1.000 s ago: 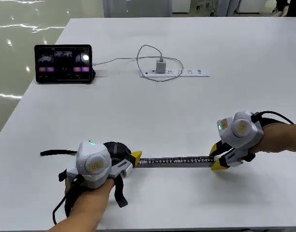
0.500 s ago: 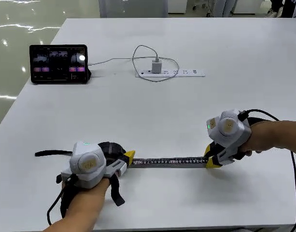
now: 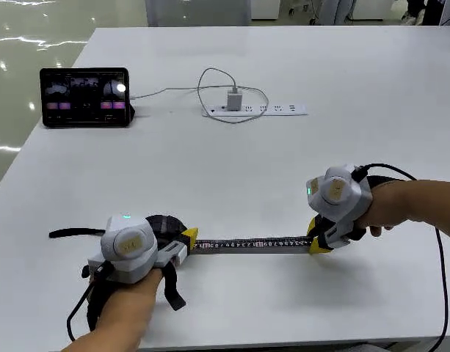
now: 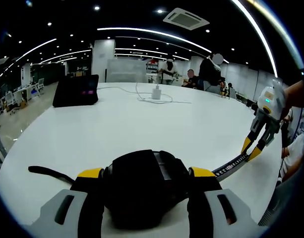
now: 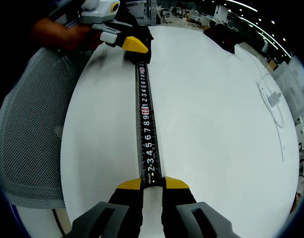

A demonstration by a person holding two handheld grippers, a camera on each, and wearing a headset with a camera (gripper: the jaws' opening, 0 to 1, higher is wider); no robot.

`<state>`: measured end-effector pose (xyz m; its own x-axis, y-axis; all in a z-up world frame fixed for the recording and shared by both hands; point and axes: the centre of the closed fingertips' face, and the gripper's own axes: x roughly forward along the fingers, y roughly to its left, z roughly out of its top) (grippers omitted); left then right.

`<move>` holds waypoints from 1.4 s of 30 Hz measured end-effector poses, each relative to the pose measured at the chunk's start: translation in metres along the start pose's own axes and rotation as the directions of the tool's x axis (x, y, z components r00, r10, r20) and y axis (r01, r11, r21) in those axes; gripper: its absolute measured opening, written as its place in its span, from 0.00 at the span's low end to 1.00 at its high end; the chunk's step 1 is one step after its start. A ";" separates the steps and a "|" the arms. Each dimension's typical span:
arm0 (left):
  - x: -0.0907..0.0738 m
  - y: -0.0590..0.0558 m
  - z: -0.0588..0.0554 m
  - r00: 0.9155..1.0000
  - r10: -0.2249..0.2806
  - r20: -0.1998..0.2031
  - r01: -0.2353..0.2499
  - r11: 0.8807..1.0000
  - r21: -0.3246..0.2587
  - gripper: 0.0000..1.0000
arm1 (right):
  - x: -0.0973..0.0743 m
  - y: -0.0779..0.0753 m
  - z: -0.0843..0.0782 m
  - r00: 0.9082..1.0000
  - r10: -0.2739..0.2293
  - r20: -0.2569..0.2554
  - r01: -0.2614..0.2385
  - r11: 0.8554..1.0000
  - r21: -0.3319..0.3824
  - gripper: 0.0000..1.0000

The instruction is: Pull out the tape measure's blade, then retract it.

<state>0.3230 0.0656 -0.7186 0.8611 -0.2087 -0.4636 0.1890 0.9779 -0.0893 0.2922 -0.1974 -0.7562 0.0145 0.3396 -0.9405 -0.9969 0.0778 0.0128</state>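
Left tool (image 3: 182,239) sits low near the desk's (image 3: 283,176) near edge, left of centre, jaws clamped on either side of the black tape measure case (image 3: 164,224); left gripper view shows the case (image 4: 144,183) wedged between the yellow tips of that tool (image 4: 147,173)

Left hand (image 3: 129,290) comes up from the near edge, forearm roughly straight, wrapped around the tool body from behind, tool pointing right along the desk

Blade (image 3: 250,243) is out, lying flat on the desk and running parallel to the near edge from case to right tool (image 3: 316,245)

Right gripper view: jaws of the right tool (image 5: 152,184) pressed almost together, pinching the blade's (image 5: 146,129) free end, numbers reading away toward the left tool (image 5: 124,42)

Right hand (image 3: 382,209) reaches in from the desk's right edge, forearm near level, tool tilted down and leftward so the tips meet the desk surface

A black strap (image 3: 70,233) trails from the case toward the left edge

Far-left part of the desk: tablet (image 3: 84,97) standing with its screen lit. Toward the far edge, centre: white power strip (image 3: 272,109) with a charger (image 3: 233,99) plugged in, cable (image 3: 166,91) running over to the tablet
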 end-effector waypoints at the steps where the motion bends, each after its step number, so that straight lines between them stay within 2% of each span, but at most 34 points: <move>1: 0.000 0.000 0.000 1.000 -0.001 -0.007 0.001 1.000 -0.001 0.64 | 0.000 0.000 0.000 1.000 0.000 0.004 0.000 1.000 0.006 0.10; 5: -0.001 0.000 -0.001 1.000 -0.003 -0.013 0.004 1.000 0.018 0.63 | 0.000 0.001 0.002 1.000 0.002 0.007 -0.002 1.000 -0.006 0.10; 18: -0.001 0.000 0.000 1.000 -0.003 -0.012 0.004 1.000 0.023 0.63 | 0.000 0.000 0.005 1.000 0.003 0.023 -0.004 1.000 0.029 0.10; 29: 0.000 0.000 0.000 1.000 -0.005 -0.011 0.006 1.000 0.025 0.64 | 0.002 -0.001 0.009 1.000 -0.007 -0.010 0.008 0.998 0.059 0.10; 42: 0.000 -0.001 -0.001 1.000 -0.011 -0.012 0.011 1.000 0.025 0.64 | 0.005 0.000 0.012 1.000 -0.010 -0.029 0.011 0.999 0.038 0.11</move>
<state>0.3225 0.0650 -0.7196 0.8534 -0.2194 -0.4728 0.2105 0.9749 -0.0724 0.2934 -0.1842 -0.7563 0.0223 0.3112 -0.9501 -0.9930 0.1170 0.0151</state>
